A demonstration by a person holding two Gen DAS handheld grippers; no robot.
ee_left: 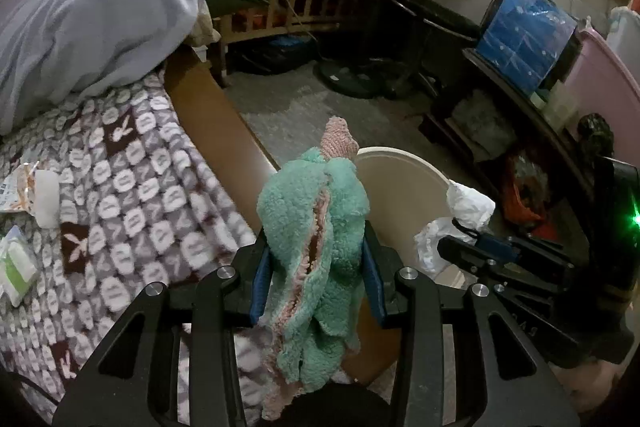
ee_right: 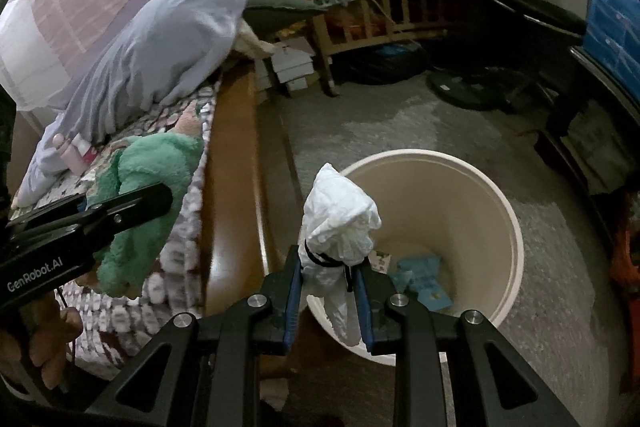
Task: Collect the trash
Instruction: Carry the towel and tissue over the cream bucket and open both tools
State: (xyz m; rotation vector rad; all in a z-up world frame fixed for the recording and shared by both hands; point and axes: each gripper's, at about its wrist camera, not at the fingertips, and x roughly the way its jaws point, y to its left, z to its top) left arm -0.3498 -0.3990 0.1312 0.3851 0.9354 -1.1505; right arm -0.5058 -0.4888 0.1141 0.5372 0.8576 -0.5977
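Right wrist: crumpled white wad

Crumpled white wad above cream bin.

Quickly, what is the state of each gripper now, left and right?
Left gripper: closed on the green fluffy cloth.
Right gripper: closed on the white crumpled wad, by the bin.

bin half hidden behind fleece cloth, patterned blanket blurred
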